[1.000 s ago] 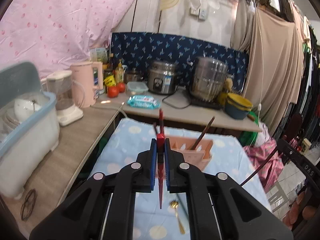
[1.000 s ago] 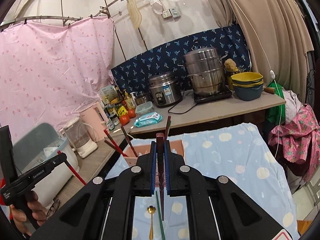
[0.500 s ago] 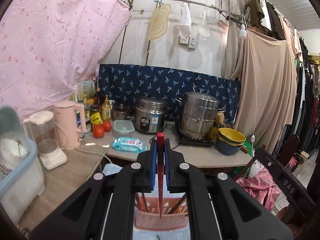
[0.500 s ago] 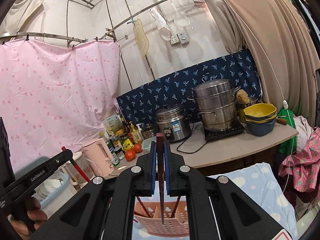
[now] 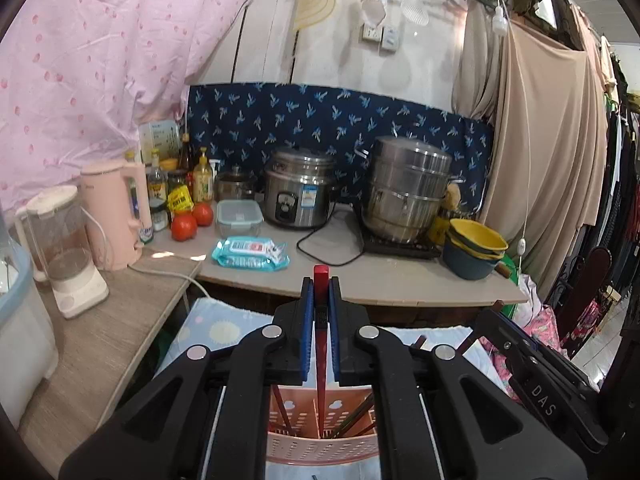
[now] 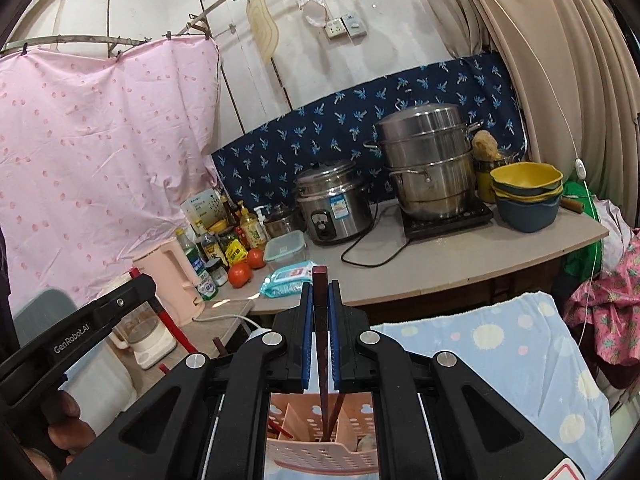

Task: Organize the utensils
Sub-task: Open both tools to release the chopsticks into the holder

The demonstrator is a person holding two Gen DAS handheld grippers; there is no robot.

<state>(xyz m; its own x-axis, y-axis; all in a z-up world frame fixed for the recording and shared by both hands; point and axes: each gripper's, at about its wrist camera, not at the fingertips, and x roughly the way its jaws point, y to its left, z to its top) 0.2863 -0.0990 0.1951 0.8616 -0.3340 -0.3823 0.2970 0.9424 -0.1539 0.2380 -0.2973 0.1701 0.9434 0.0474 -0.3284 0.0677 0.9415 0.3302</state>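
Note:
My left gripper (image 5: 320, 304) is shut on a red chopstick (image 5: 320, 344) held upright, its tip down inside a pink perforated utensil basket (image 5: 320, 446) that holds other dark chopsticks. My right gripper (image 6: 320, 308) is shut on a dark brown chopstick (image 6: 321, 344), its tip also down in a compartment of the same basket (image 6: 320, 456). The left gripper with its red chopstick shows at the left of the right wrist view (image 6: 92, 324). The right gripper's body shows at the right of the left wrist view (image 5: 532, 376).
The basket stands on a blue dotted cloth (image 6: 520, 352). Behind it a counter (image 5: 400, 276) carries a rice cooker (image 5: 300, 188), a steel steamer pot (image 5: 408, 188), stacked bowls (image 5: 476, 252), tomatoes, bottles, a wipes pack and a pink kettle (image 5: 116, 216). A blender (image 5: 64, 248) stands left.
Both grippers tilted up from looking at the table, then came down over the basket. Both chopstick tips now sit inside its compartments.

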